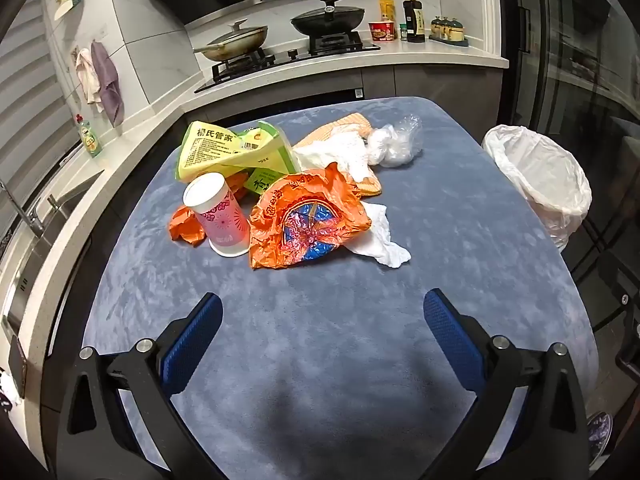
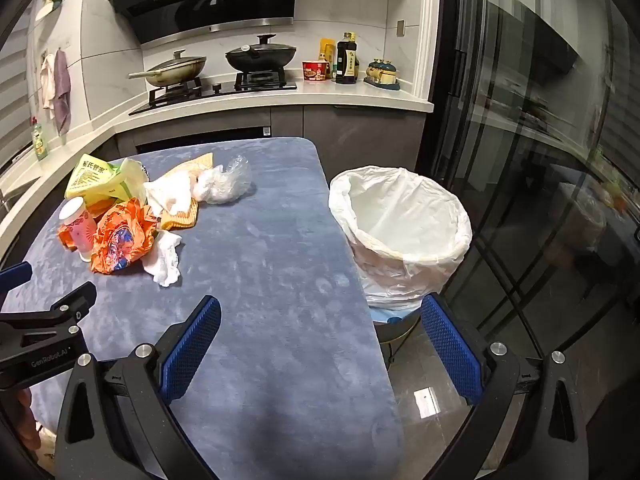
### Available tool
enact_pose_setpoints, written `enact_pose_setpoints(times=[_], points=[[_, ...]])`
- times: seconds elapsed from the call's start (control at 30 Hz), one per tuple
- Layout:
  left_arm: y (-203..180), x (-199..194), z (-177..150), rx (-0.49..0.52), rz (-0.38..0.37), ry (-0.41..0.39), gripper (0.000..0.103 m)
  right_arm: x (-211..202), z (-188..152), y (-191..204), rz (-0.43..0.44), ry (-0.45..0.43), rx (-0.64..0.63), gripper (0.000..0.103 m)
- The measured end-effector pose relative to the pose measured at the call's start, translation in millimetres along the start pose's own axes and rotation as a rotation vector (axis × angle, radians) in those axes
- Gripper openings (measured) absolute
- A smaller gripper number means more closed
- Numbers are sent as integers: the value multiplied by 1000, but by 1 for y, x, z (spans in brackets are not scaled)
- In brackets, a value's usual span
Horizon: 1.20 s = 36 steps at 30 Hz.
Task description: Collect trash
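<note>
A heap of trash lies on the blue table (image 1: pixel 320 340): a crumpled orange wrapper (image 1: pixel 304 220), a pink paper cup (image 1: pixel 220 212) on its side, a yellow-green package (image 1: pixel 224 152), white tissues (image 1: pixel 384 240) and a clear plastic bag (image 1: pixel 396 142). My left gripper (image 1: pixel 322 320) hovers open over the table's near part, short of the heap, nothing between its fingers. My right gripper (image 2: pixel 320 324) stands open above the table's right edge. The same wrapper (image 2: pixel 120 240) and tissue (image 2: pixel 166 260) sit far left of it. A bin lined with a white bag (image 2: pixel 400 220) stands beside the table.
A kitchen counter (image 1: pixel 400 64) runs behind the table with a gas hob, two lidded pans (image 1: pixel 328 20) and bottles (image 1: pixel 414 18). A sink (image 1: pixel 36 220) lies at the left. A dark glass door (image 2: pixel 540 160) is behind the bin. The left gripper's body (image 2: pixel 44 332) shows at the right wrist view's left edge.
</note>
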<state>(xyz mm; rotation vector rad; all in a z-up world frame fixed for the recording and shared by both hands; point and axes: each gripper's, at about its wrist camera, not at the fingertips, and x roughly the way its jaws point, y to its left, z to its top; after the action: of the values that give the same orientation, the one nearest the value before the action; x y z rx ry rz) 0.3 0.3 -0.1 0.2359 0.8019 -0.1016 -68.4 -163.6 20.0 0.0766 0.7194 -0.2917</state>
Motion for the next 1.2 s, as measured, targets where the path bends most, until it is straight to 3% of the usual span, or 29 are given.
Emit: enact_pose_setpoints(times=[1.2], points=[[-5,7,-1,18,11,28,96,1,-1,-5,-12,2,-3,96]])
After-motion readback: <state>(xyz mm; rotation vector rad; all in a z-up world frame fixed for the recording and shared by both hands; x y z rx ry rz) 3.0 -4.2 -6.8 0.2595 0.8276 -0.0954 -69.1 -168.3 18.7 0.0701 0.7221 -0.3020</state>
